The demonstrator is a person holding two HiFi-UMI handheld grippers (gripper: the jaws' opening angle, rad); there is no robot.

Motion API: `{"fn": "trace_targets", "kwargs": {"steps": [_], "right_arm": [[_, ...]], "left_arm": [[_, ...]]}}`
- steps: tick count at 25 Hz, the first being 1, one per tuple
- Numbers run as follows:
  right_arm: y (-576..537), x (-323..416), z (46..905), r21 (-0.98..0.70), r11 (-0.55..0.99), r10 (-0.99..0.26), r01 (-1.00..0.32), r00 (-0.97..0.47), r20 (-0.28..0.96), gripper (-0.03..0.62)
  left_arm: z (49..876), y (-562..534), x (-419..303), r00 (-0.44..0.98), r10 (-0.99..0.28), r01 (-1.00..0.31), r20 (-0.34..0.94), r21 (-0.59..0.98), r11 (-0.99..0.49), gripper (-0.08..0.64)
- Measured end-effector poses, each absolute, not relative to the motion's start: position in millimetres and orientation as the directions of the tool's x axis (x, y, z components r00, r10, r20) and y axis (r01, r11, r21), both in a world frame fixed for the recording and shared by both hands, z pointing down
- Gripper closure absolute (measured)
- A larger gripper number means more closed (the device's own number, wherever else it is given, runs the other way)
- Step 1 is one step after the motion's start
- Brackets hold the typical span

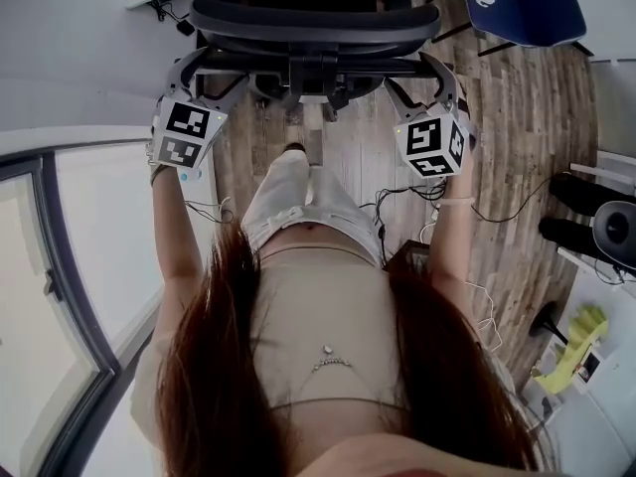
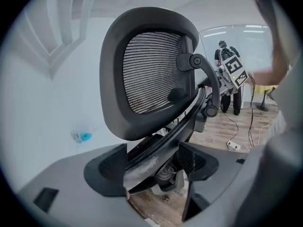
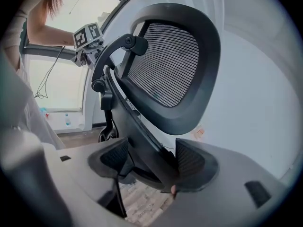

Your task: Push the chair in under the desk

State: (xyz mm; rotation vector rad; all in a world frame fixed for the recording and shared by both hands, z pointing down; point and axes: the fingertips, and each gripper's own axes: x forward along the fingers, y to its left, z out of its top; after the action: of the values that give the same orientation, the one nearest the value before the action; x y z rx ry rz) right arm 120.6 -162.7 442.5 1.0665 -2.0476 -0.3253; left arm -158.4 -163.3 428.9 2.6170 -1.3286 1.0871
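The floor (image 1: 517,167) is laid with light brown wood planks, and thin cables (image 1: 397,202) are strewn across it. A white power strip (image 2: 233,145) is seen lying on the boards. A plain white wall (image 2: 42,89) is marked by a small blue spot (image 2: 84,136). At the left of the head view, a glass partition (image 1: 30,366) is set in a dark frame (image 1: 62,256). Bright daylight is let in through a large window (image 3: 66,86), and small bottles (image 3: 67,120) are stood at its foot. A blue chair (image 1: 537,10) is placed at the upper right of the head view, and a yellow object (image 1: 576,351) is seen near its right edge.
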Motion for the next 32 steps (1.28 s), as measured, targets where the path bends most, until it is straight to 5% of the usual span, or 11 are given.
{"fn": "trace_targets", "kwargs": {"steps": [32], "right_arm": [[-224, 125, 445, 0.531, 0.594, -0.781, -0.604, -0.276, 0.560, 0.271]], "left_arm": [[428, -226, -155, 0.422, -0.701, -0.696, 0.575, -0.291, -0.657, 0.232]]}}
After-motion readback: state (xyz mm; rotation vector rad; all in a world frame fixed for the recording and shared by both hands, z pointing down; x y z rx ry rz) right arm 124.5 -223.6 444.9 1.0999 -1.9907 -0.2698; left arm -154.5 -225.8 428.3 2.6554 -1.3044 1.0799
